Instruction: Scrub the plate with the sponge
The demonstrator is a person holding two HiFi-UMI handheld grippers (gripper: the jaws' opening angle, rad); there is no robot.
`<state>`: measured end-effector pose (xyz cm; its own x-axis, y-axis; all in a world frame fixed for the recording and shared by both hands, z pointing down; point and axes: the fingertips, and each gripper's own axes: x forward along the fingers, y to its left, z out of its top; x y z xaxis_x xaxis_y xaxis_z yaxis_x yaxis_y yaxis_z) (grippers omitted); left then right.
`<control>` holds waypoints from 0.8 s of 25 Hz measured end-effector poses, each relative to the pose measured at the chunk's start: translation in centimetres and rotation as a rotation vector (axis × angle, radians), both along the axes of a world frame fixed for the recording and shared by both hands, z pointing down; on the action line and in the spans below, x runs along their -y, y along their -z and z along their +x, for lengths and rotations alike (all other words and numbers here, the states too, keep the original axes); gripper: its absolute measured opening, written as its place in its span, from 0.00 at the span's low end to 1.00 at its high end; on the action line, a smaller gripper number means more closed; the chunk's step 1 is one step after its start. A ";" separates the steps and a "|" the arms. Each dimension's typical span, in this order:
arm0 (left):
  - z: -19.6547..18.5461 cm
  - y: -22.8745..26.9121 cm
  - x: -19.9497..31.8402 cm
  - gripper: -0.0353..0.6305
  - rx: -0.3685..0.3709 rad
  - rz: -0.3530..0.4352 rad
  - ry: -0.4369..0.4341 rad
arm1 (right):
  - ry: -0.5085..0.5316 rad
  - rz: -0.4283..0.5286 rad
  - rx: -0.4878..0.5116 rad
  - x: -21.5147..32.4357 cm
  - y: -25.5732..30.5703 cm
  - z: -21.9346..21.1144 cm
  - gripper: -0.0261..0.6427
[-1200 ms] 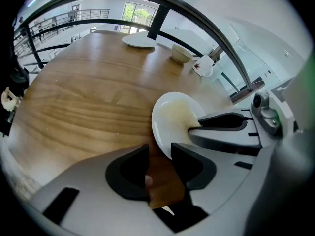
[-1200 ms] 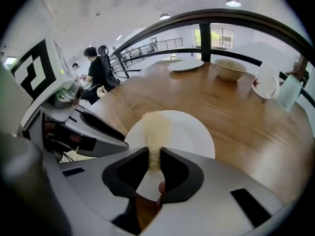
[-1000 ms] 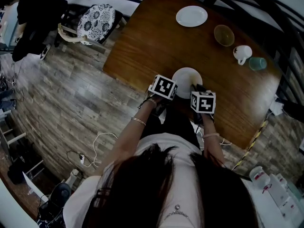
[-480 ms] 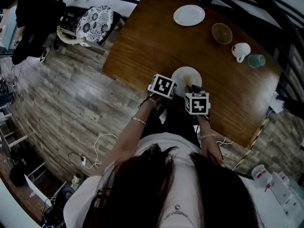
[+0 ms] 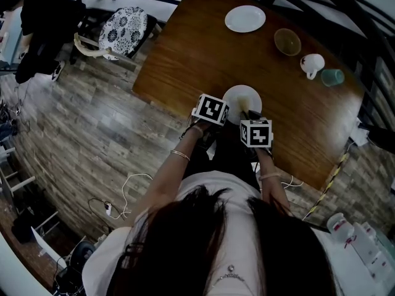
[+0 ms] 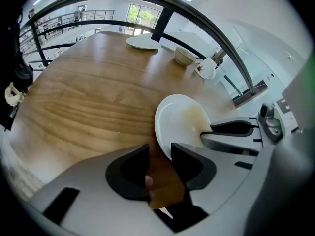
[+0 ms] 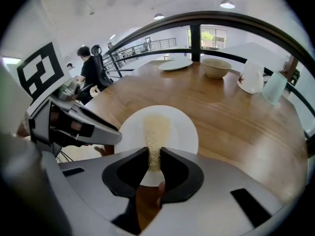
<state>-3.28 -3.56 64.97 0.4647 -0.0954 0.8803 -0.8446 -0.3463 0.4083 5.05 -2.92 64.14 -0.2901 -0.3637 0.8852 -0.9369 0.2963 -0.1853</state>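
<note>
A white plate [image 5: 242, 97] lies on the brown wooden table [image 5: 197, 48], close to its near edge. My right gripper [image 7: 154, 154] is shut on a pale yellow sponge [image 7: 155, 139], and the sponge rests on the plate [image 7: 179, 127] near its middle. In the left gripper view the sponge [image 6: 194, 121] shows as a yellowish patch on the plate [image 6: 172, 117]. My left gripper [image 6: 160, 154] stands at the plate's near left rim. Its jaws are apart with bare table showing between them, and the right jaw's tip sits on the rim.
Far across the table lie a second white plate [image 5: 245, 18], a bowl [image 5: 287, 42], a white mug [image 5: 313, 65] and a teal cup [image 5: 333, 77]. A chair with a patterned cushion [image 5: 124, 31] stands left of the table. A person [image 7: 91, 68] sits in the distance.
My right gripper has slid a little to the left over the plate with the sponge in it. The left gripper and the plate have stayed put.
</note>
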 end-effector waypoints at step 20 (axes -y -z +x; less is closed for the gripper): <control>-0.1 -0.3 0.6 0.28 0.013 0.011 0.045 | 0.060 -0.023 0.044 -2.3 0.5 -3.9 0.17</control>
